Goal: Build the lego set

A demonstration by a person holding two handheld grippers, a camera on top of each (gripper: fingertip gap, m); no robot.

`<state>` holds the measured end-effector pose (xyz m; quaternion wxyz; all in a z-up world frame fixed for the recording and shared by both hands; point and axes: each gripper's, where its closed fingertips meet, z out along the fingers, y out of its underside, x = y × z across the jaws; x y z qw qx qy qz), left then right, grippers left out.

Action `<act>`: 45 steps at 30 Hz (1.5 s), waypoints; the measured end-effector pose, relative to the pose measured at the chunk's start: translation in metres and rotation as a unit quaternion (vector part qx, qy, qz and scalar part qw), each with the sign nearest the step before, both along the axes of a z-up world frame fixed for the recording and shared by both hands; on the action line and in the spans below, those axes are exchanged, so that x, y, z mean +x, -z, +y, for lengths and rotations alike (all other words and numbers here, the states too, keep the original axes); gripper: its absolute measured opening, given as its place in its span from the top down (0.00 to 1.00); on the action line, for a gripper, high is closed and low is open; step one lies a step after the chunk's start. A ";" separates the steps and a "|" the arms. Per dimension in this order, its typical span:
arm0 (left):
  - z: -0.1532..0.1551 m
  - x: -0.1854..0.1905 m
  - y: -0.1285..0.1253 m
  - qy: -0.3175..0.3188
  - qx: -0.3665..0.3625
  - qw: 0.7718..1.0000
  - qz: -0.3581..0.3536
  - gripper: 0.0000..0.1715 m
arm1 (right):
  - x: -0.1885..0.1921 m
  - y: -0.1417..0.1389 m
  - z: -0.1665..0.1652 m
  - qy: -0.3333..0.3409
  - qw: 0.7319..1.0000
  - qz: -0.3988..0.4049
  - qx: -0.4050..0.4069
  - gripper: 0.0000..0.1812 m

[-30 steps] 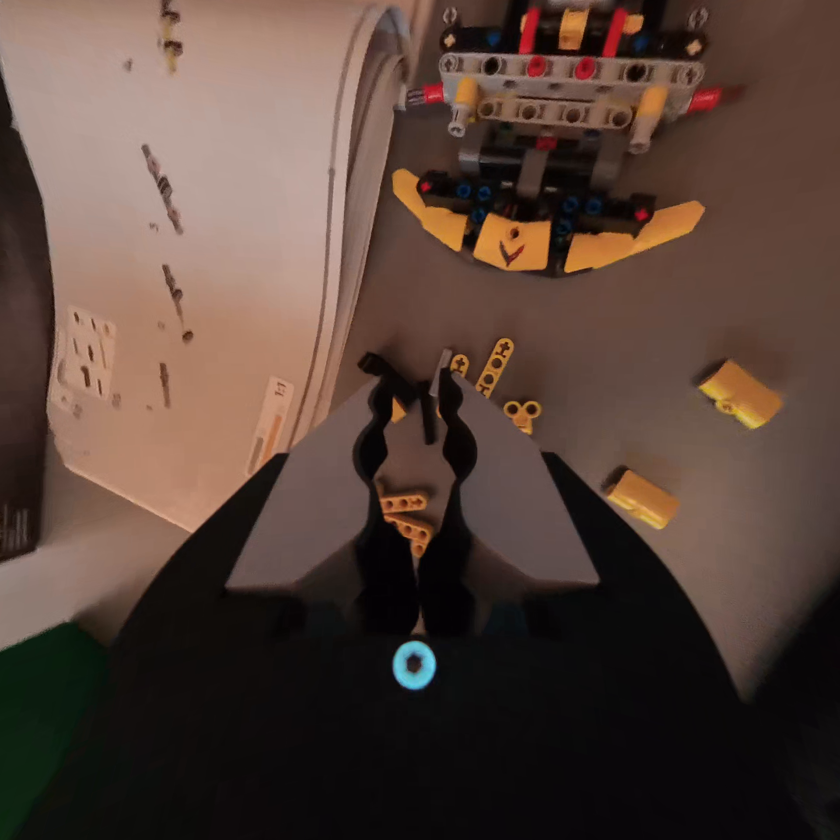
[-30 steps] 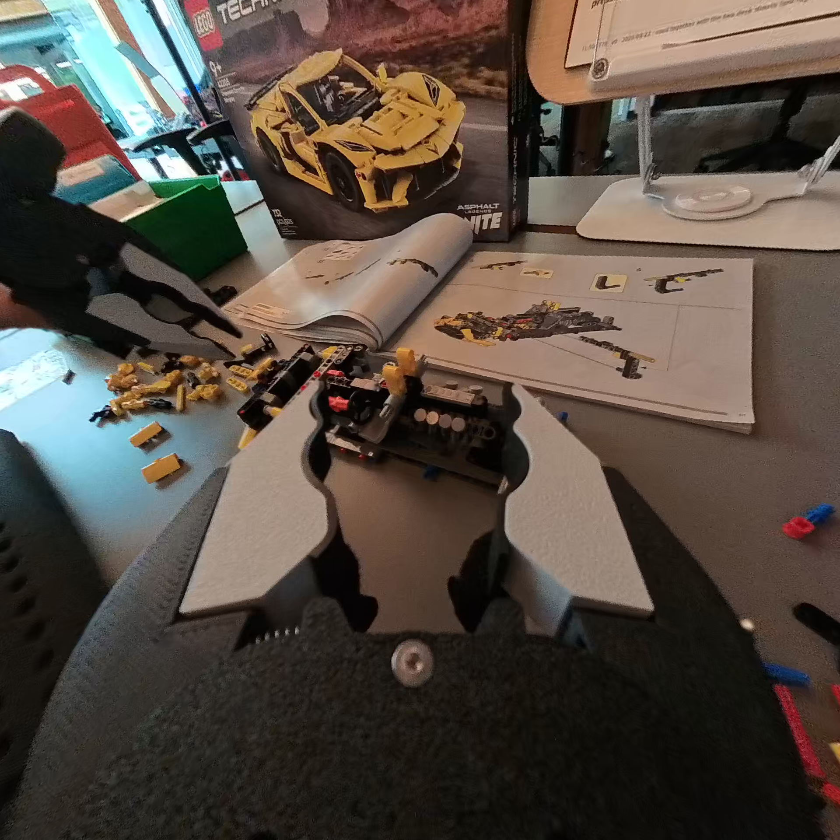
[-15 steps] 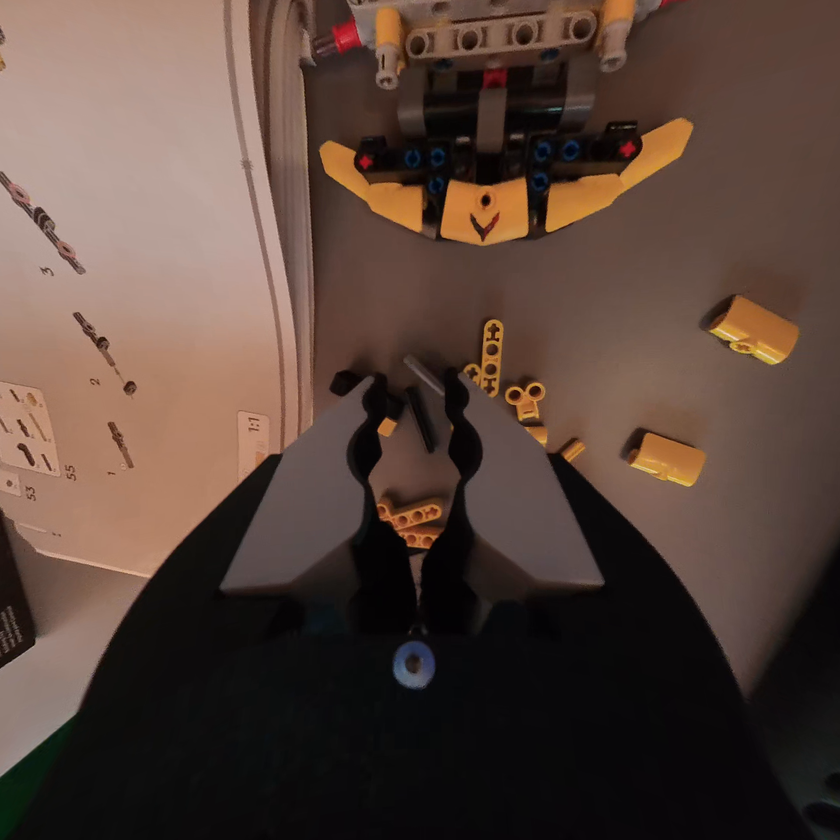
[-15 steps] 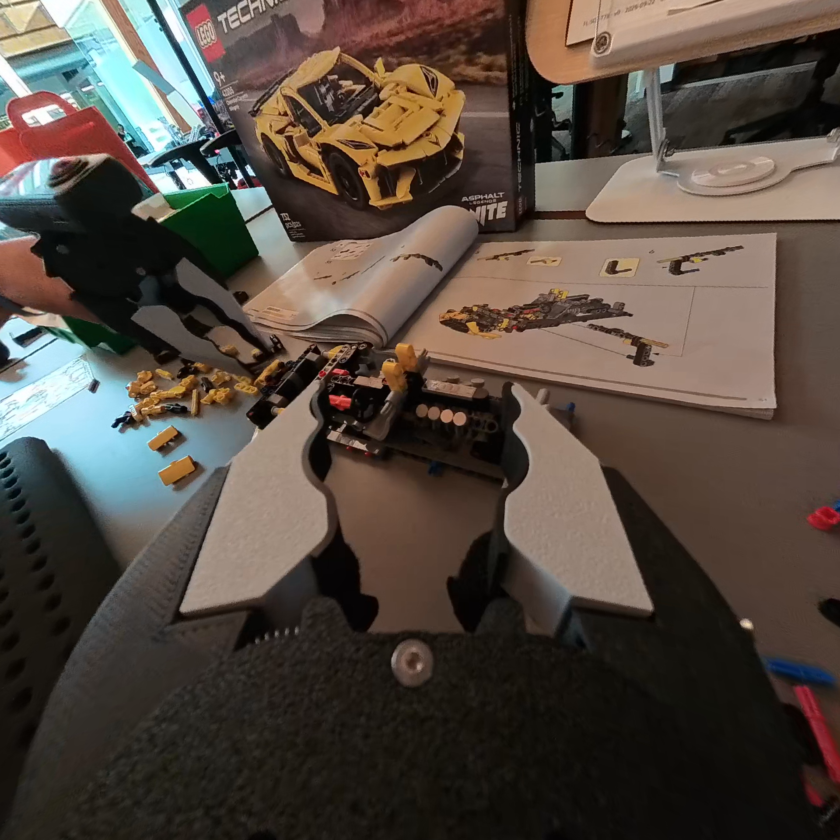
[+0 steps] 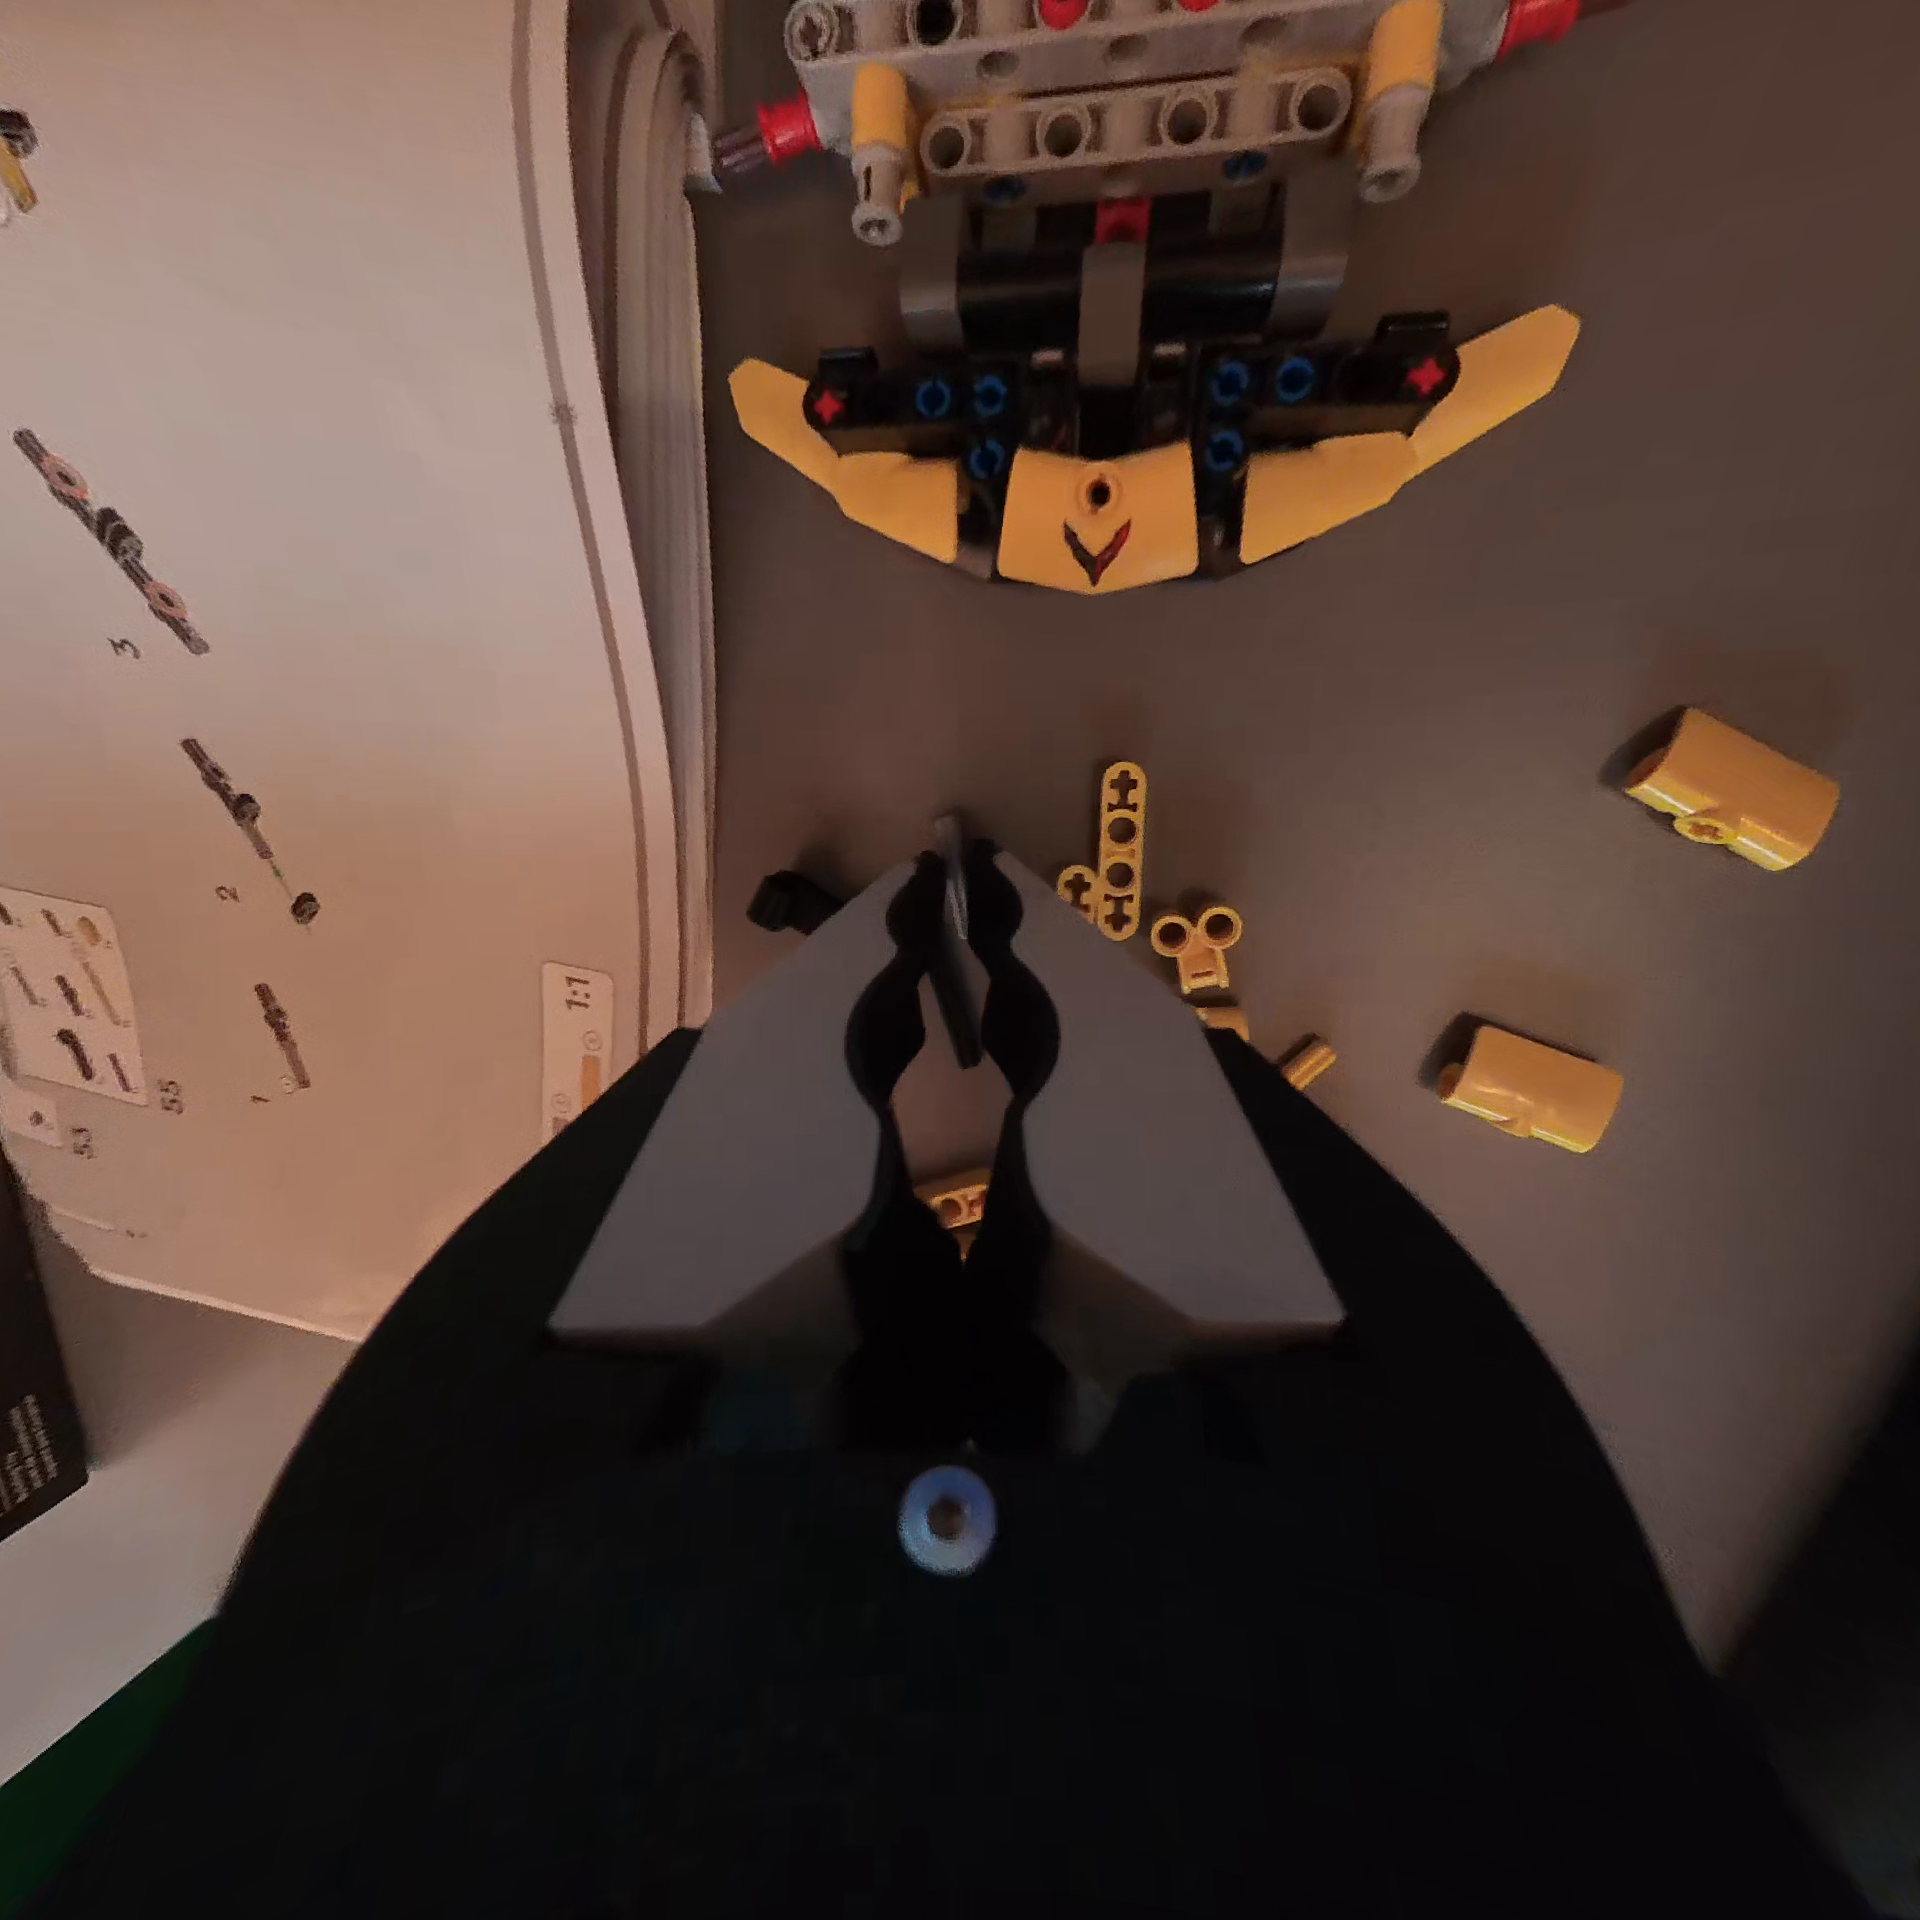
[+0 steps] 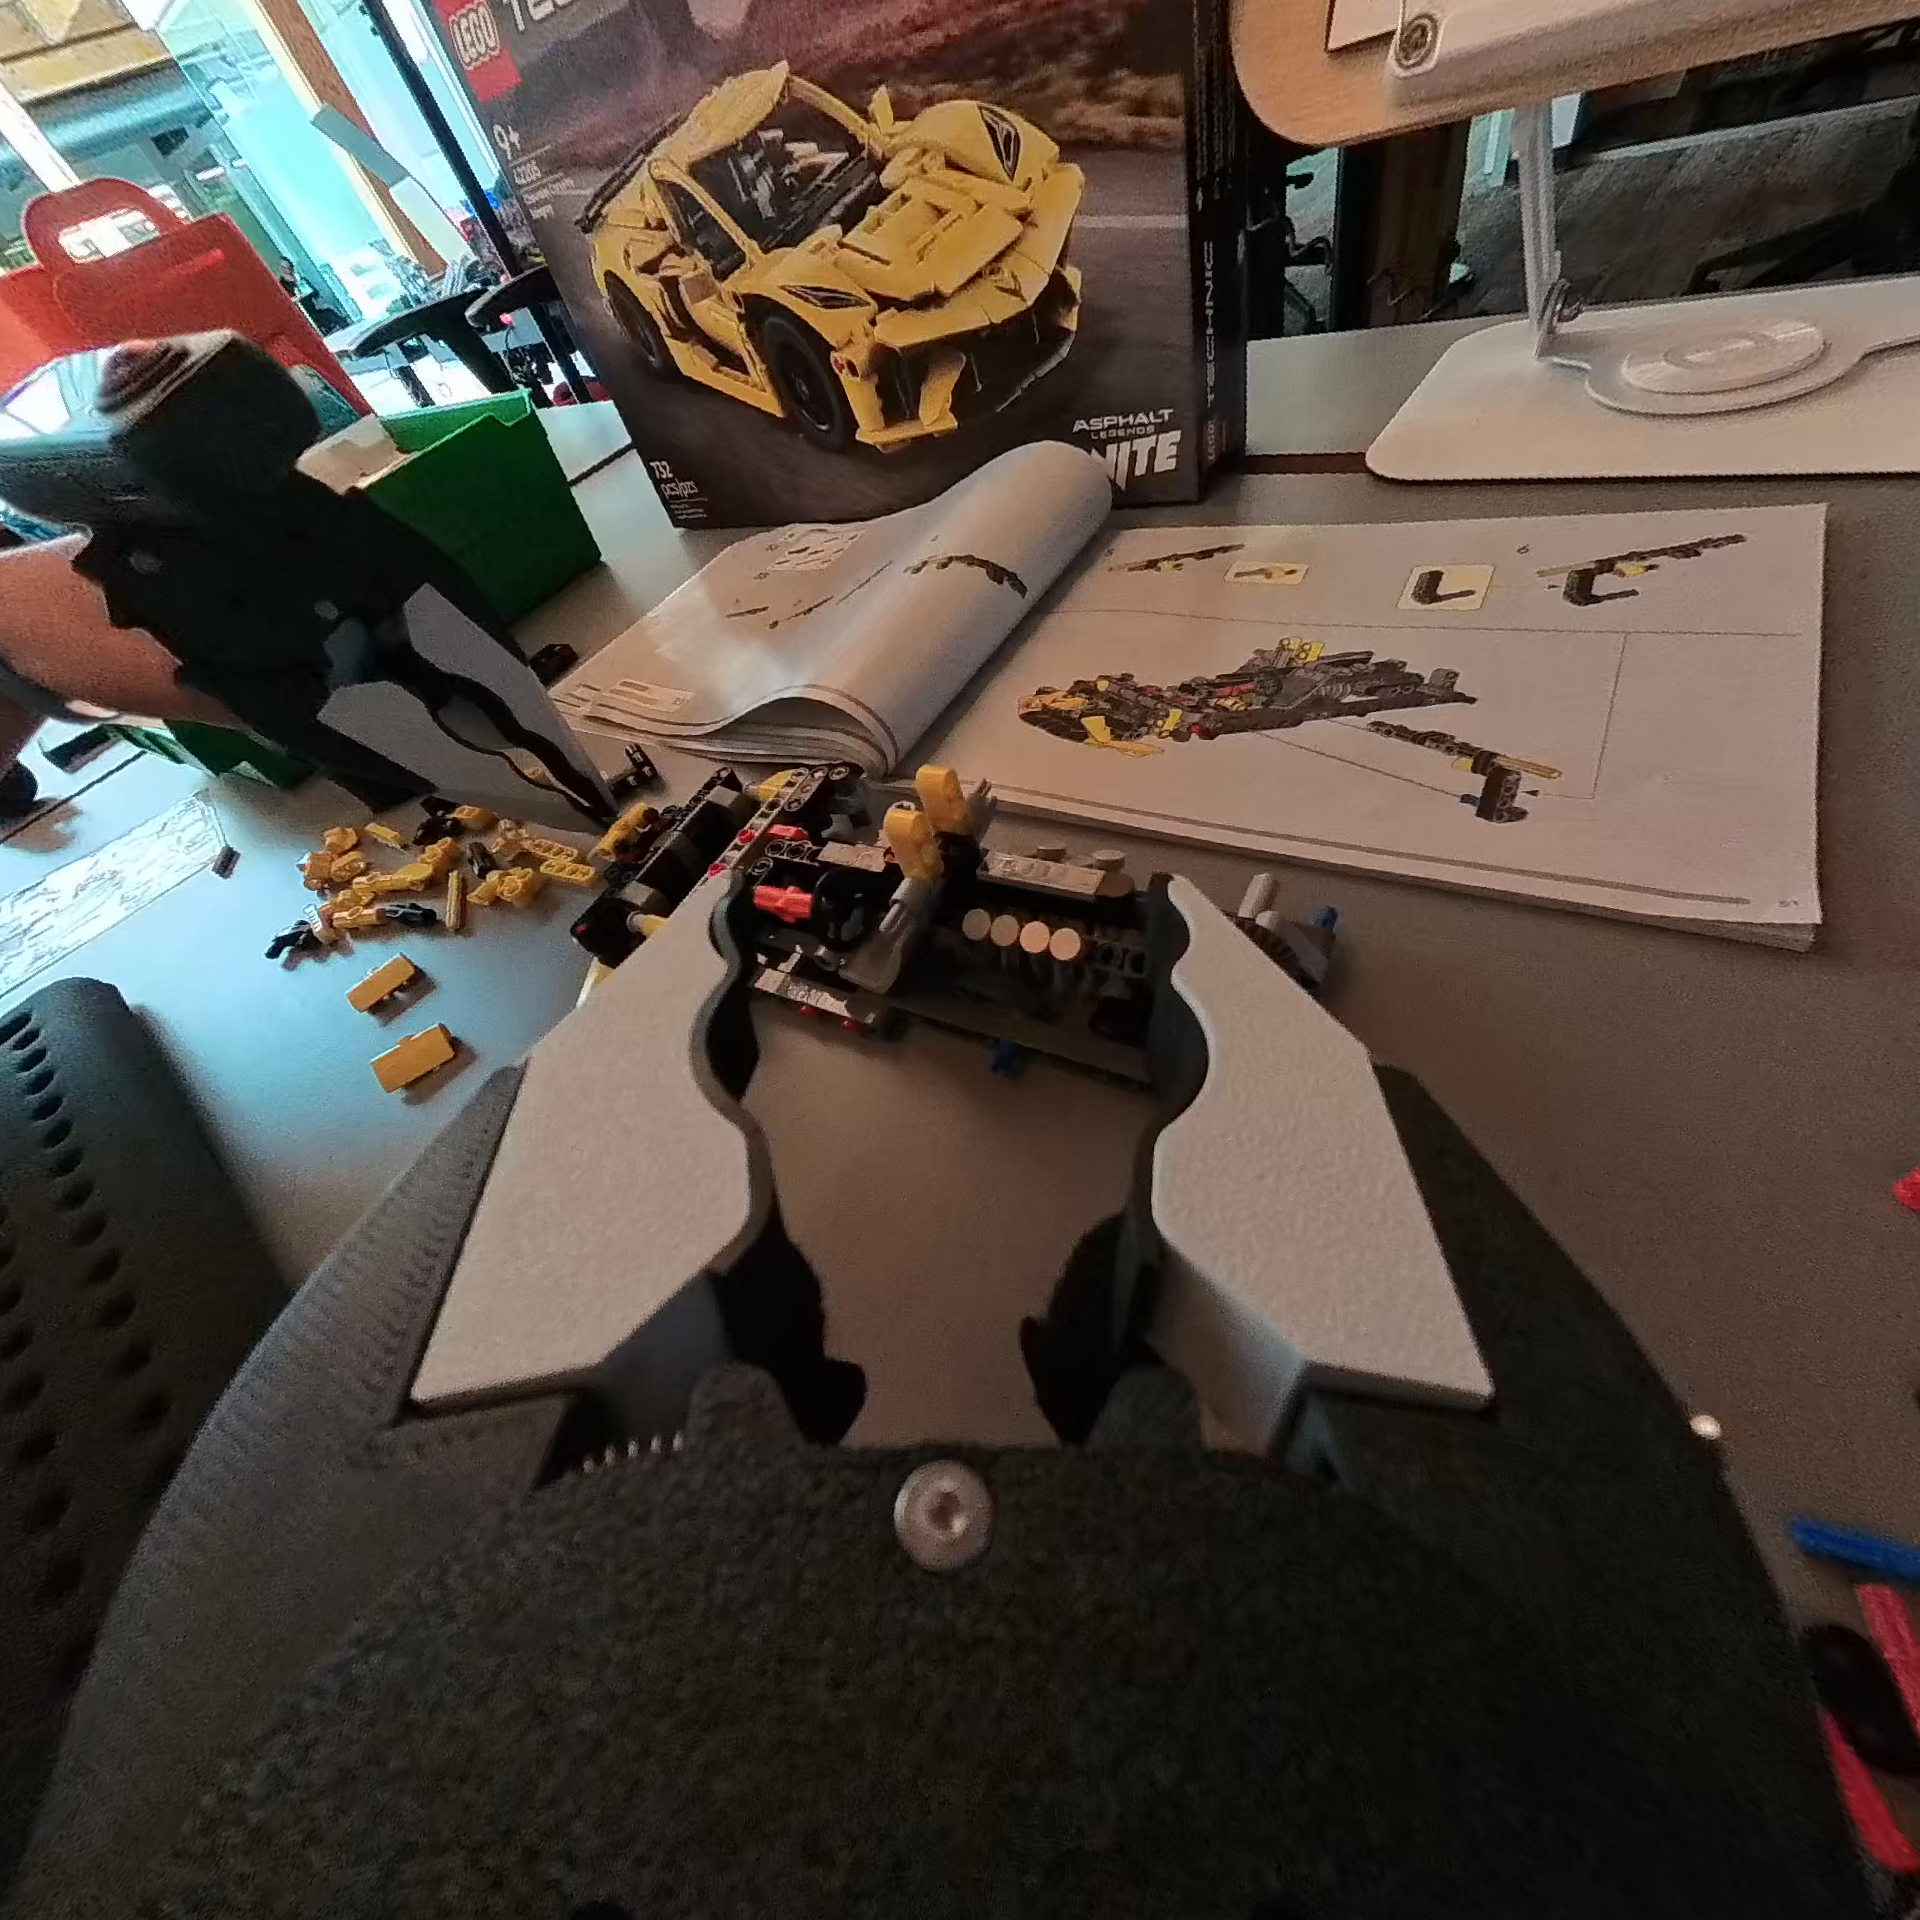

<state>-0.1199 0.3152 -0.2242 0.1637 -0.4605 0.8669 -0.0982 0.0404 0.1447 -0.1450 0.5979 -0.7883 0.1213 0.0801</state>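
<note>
Pinching one thin dark axle (image 5: pixel 958 971) between its tips, the left gripper (image 5: pixel 956 873) hangs over a scatter of small yellow pieces (image 6: pixel 436 883) (too many and too blurred to count), two yellow connectors (image 5: pixel 1527 1086) lying apart to its right. One half-built car (image 6: pixel 935 914) sits on the table (image 6: pixel 1558 1091) beside one open manual (image 6: pixel 1247 675), its far end cut off in the left view. Spread wide and empty, the right gripper (image 6: pixel 951 914) frames that car; one printed box (image 6: pixel 883 260) stands behind.

Grey table (image 6: pixel 1558 1143), bright windows (image 6: pixel 208 156) behind
</note>
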 end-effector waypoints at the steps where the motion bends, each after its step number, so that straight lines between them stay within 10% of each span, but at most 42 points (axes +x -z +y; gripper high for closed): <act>1: 0.001 0.000 -0.001 -0.003 0.003 1.000 -0.003 0.99 | 0.001 -0.001 0.000 0.002 1.000 -0.003 0.001 0.59; 6: -0.022 0.017 -0.050 -0.068 -0.083 0.990 -0.092 1.00 | 0.009 -0.005 -0.002 0.019 1.000 -0.017 0.011 0.62; 9: -0.113 0.044 -0.095 -0.083 -0.305 0.941 -0.125 0.99 | 0.012 -0.007 -0.001 0.027 0.999 -0.022 0.019 0.62; 17: -0.196 0.066 -0.014 -0.109 -0.277 0.954 -0.039 0.99 | 0.012 -0.010 -0.004 0.031 0.999 -0.029 0.025 0.62; 36: -0.195 0.072 -0.005 -0.108 -0.221 0.966 -0.079 0.86 | 0.002 -0.001 0.000 0.012 0.999 -0.046 -0.001 0.63; 45: -0.090 0.043 -0.101 -0.235 -0.219 0.869 -0.375 0.77 | 0.001 -0.002 0.002 0.010 0.998 -0.061 0.009 0.63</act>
